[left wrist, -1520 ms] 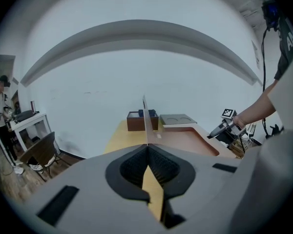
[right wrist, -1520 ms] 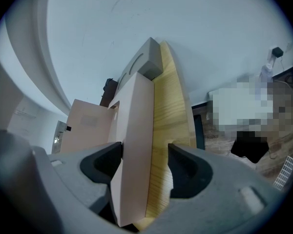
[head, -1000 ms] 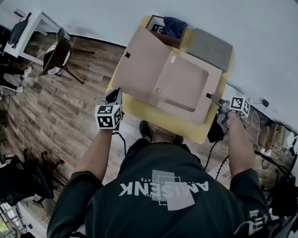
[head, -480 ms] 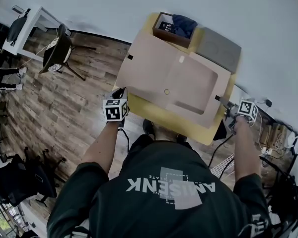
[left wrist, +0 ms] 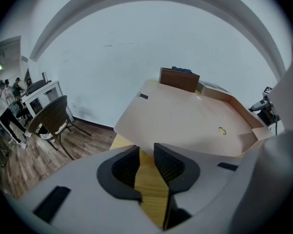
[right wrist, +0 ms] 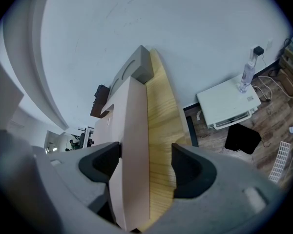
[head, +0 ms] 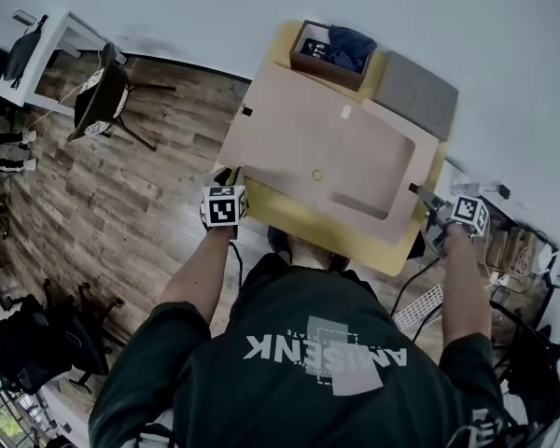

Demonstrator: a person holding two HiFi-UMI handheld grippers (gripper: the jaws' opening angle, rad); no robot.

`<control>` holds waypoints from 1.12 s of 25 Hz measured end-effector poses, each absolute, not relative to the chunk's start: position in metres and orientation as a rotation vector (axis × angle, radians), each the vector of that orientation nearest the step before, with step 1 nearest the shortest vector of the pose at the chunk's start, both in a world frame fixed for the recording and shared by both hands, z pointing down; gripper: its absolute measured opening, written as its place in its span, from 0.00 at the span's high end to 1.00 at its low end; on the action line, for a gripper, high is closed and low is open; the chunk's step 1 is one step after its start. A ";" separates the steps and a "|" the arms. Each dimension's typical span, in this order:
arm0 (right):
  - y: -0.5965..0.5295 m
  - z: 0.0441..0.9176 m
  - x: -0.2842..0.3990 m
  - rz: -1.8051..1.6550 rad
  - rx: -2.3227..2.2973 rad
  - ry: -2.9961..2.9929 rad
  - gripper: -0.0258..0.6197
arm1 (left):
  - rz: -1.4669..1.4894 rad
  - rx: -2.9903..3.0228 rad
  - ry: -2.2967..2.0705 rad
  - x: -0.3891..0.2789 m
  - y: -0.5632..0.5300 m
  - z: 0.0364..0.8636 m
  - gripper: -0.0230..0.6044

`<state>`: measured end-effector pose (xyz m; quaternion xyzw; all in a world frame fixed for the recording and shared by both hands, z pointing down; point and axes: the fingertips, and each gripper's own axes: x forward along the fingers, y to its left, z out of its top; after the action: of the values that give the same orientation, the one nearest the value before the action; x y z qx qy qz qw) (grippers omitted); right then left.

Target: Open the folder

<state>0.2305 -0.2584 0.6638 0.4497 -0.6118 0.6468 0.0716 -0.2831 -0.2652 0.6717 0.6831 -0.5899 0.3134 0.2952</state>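
A beige folder (head: 327, 161) lies spread open on the yellow wooden table (head: 299, 217), its left cover flat and overhanging the table's left edge. My left gripper (head: 231, 175) hovers at the table's near-left corner, just in front of that cover (left wrist: 195, 121). Its jaws are opening, and only table wood (left wrist: 122, 141) shows between the left gripper's (left wrist: 145, 152) pads. My right gripper (head: 416, 191) is at the folder's right edge. There the raised folder edge (right wrist: 134, 145) stands between the right gripper's (right wrist: 145, 155) jaws, against the left pad, with a gap to the right pad.
A brown box (head: 310, 45) with a dark blue cloth stands at the table's back, a grey pad (head: 413, 91) beside it. A chair (head: 103, 101) and a white desk (head: 47, 49) are on the floor to the left. A small white table (right wrist: 229, 104) with a bottle (right wrist: 246, 74) stands to the right.
The folder's left cover has gone from raised to lying flat. My left gripper sank toward the table's corner, let go of the cover and opened. The right gripper stayed put.
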 end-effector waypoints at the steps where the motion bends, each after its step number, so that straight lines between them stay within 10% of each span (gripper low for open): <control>1: -0.258 0.663 0.230 1.944 1.356 -1.836 0.46 | 0.848 1.811 -1.578 -0.283 -0.266 0.673 0.83; 19: -0.260 0.665 0.231 1.886 1.340 -1.858 0.46 | 1.097 1.744 -1.810 -0.287 -0.271 0.676 0.73; 28: -0.257 0.664 0.228 1.922 1.339 -1.846 0.46 | 1.239 1.767 -1.813 -0.300 -0.273 0.675 0.52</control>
<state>0.2278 -0.2573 0.6643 0.4476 -0.6169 0.6424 0.0795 -0.2997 -0.2734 0.6752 0.6187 -0.6349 0.4339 0.1606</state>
